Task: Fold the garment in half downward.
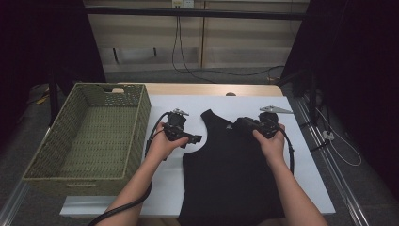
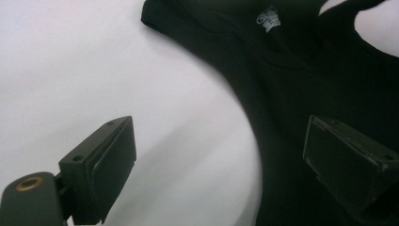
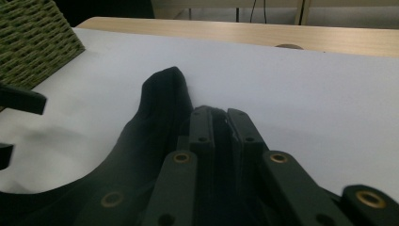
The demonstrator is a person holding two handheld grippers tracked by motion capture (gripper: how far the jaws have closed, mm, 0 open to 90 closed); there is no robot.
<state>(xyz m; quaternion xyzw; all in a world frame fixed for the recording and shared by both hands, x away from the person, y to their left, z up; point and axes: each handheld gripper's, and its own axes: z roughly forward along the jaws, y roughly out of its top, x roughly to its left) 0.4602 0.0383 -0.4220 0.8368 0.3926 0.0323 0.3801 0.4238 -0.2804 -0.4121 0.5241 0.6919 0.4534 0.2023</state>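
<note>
A black sleeveless top [image 1: 230,174] lies flat on the white sheet [image 1: 310,155] covering the bench, its hem at the near edge and its neckline pointing away. The left gripper [image 1: 194,139] sits at the top's left armhole with its 2 fingers [image 2: 101,169] spread wide, 1 over the sheet and 1 over the fabric, gripping nothing. The right gripper [image 1: 240,123] is at the right shoulder strap [image 3: 164,94], fingers [image 3: 202,132] pressed together on a fold of that fabric. A small pale label [image 2: 268,20] shows near the neckline. A woven green basket [image 1: 136,127] stands left of the sheet. Bare wood [image 1: 211,89] shows at the bench's far edge.
</note>
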